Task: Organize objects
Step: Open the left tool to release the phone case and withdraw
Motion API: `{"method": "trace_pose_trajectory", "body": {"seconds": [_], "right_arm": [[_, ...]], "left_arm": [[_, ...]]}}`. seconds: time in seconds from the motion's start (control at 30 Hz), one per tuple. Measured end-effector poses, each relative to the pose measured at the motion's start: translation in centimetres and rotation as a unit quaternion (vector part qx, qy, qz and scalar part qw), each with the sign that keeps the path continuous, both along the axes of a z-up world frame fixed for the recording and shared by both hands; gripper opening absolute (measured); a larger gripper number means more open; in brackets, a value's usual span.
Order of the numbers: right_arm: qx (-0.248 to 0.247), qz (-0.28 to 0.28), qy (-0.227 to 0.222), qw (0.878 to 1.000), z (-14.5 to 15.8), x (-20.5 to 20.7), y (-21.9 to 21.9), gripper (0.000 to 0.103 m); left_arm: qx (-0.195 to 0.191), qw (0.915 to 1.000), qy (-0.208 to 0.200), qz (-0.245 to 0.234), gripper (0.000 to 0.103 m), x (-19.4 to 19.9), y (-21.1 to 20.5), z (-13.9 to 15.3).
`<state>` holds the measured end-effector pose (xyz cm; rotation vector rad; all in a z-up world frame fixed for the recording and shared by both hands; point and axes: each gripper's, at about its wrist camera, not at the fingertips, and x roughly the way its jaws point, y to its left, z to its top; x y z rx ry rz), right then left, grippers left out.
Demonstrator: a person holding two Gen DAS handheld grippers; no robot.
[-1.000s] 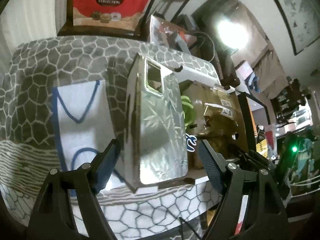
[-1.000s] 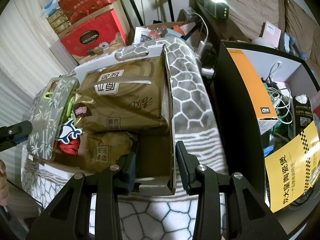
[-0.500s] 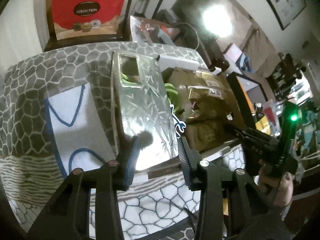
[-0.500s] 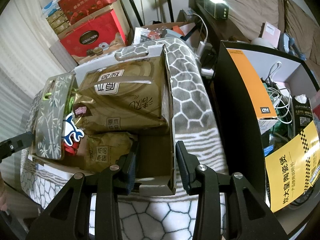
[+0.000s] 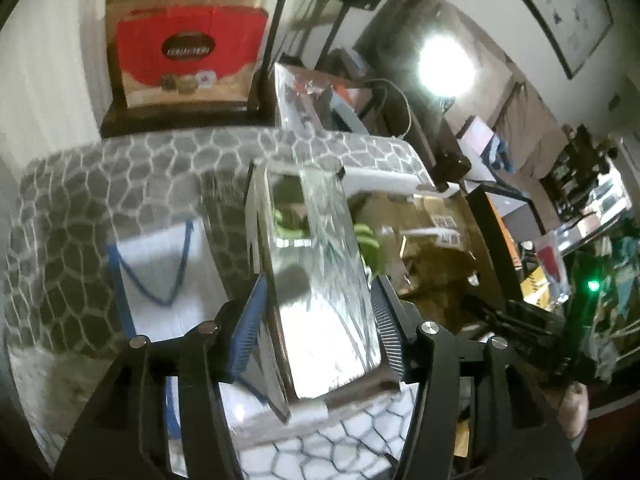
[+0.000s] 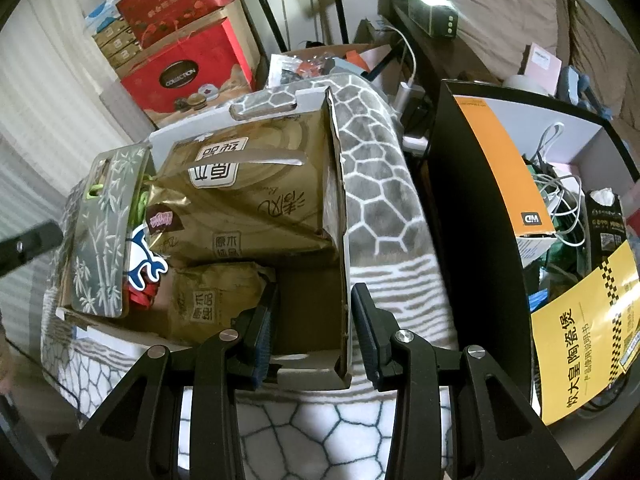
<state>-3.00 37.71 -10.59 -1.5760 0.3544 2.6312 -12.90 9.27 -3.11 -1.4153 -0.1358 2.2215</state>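
At the left edge of the open cardboard box (image 6: 340, 240), a silver gift bag with a bamboo pattern (image 5: 320, 280) stands upright, with its handle cut-out at the far top end. The left gripper (image 5: 316, 324) has its two fingers on both sides of this bag, the blue pads (image 5: 248, 328) against the bag's sides, so it is clamped on the bag. In the right wrist view the same bag (image 6: 102, 232) leans at the box's left wall, and only a dark tip of the left gripper shows beside it.

Inside the box, next to the bag, there are green cords (image 6: 138, 200), a white and blue fish-shaped card (image 6: 142, 264) and something red under it. A large golden-brown tissue pack (image 6: 248, 188) fills the far part of the box, and a smaller brown pack (image 6: 216, 300) lies nearer.

The right gripper (image 6: 312, 328) is closed on the near right wall of the box: one finger is inside the box, the other outside, the cardboard between them.

The box rests on a blanket with a grey and white stone pattern (image 6: 376, 184). A white paper bag with blue handles (image 5: 160, 264) lies flat on the blanket, left of the silver bag. Behind them stands a red carton marked "COLLECTION" (image 6: 184, 72). To the right there is a black shelf (image 6: 460, 208) with cables and a yellow leaflet (image 6: 580, 344).
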Motion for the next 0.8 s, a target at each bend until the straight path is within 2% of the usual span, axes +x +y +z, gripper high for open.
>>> {"method": "trace_pose_trajectory", "body": {"seconds": [0.1, 0.2, 0.27, 0.4, 0.57, 0.67, 0.8], "right_arm": [[0.000, 0.000, -0.001, 1.000, 0.0, -0.1, 0.0, 0.038], [0.002, 0.001, -0.001, 1.000, 0.1, -0.1, -0.1, 0.038], [0.002, 0.001, -0.001, 1.000, 0.1, -0.2, -0.1, 0.038], [0.001, 0.000, -0.002, 1.000, 0.0, -0.2, -0.1, 0.038], [0.001, 0.000, -0.001, 1.000, 0.1, -0.3, -0.2, 0.038], [0.002, 0.000, -0.001, 1.000, 0.1, -0.3, -0.2, 0.038], [0.002, 0.001, -0.002, 1.000, 0.1, -0.3, -0.1, 0.038]], "left_arm": [[-0.014, 0.9997, 0.002, -0.021, 0.051, -0.7, 1.2, -0.4], [-0.048, 0.9980, -0.006, -0.040, 0.049, -1.0, 2.5, -1.3], [-0.052, 0.9967, -0.019, -0.059, 0.044, -0.8, 3.5, -1.9], [-0.074, 0.9945, -0.015, -0.072, 0.044, -0.2, 4.7, -2.3], [-0.055, 0.9961, -0.017, -0.067, 0.046, 0.1, 4.0, -1.5], [-0.032, 0.9978, -0.015, -0.057, 0.052, 0.0, 2.7, -0.4], [-0.004, 0.9994, 0.004, -0.035, 0.067, -0.3, -0.1, 1.8]]}}
